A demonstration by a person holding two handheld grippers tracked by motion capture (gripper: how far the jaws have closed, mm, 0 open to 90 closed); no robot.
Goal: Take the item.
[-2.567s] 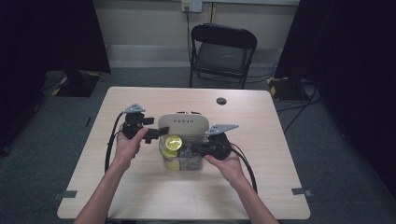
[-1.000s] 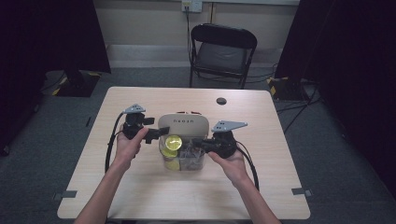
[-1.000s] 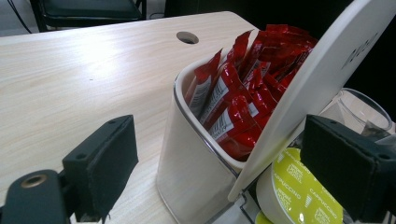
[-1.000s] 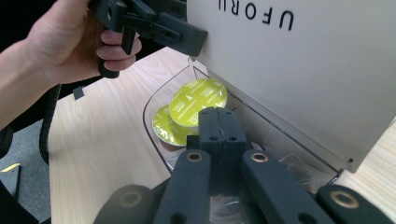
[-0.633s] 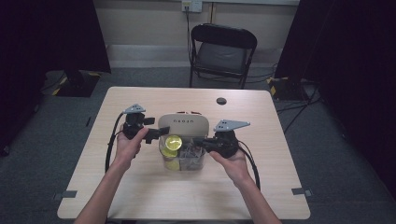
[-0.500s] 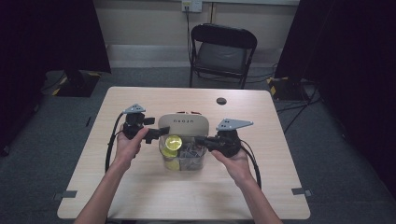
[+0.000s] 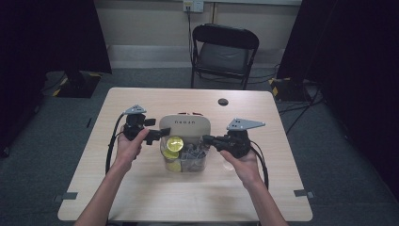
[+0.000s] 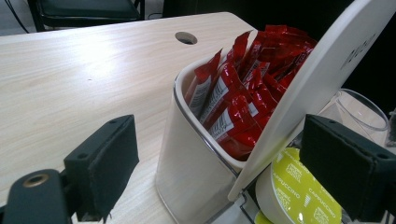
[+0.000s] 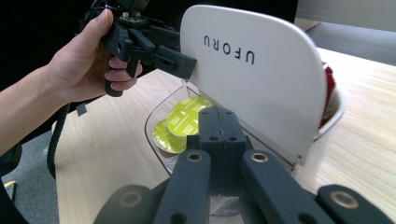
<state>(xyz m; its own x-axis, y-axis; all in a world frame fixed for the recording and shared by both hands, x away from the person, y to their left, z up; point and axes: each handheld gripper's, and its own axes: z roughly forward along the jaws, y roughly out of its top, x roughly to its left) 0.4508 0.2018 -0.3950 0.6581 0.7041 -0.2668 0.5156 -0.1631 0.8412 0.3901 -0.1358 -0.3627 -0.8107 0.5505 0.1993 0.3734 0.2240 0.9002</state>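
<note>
1. Your left hand point(image 7: 128, 143) sits at the left side of the organizer, wrist straight, forearm coming up from the table's near edge.
2. Your left gripper point(image 7: 159, 135) points level toward the white lid point(image 9: 254, 70). Its jaws stand wide, one on each side of the tilted lid's edge; whether the pads press on it you cannot tell.
3. The lid, marked UFORU, leans open over the white compartment point(image 8: 187, 172), which holds red sachets point(image 8: 243, 88).
4. Your right hand point(image 7: 240, 157) holds the right gripper point(image 7: 207, 139) level, aimed left at the clear container point(image 7: 184, 155), just beside its rim.
5. Its jaws are pressed together with nothing between them.
6. Green cappuccino capsules point(image 9: 184, 122) lie inside the clear container, below the raised lid.
7. The organizer stands mid-table point(image 7: 155, 197).
</note>
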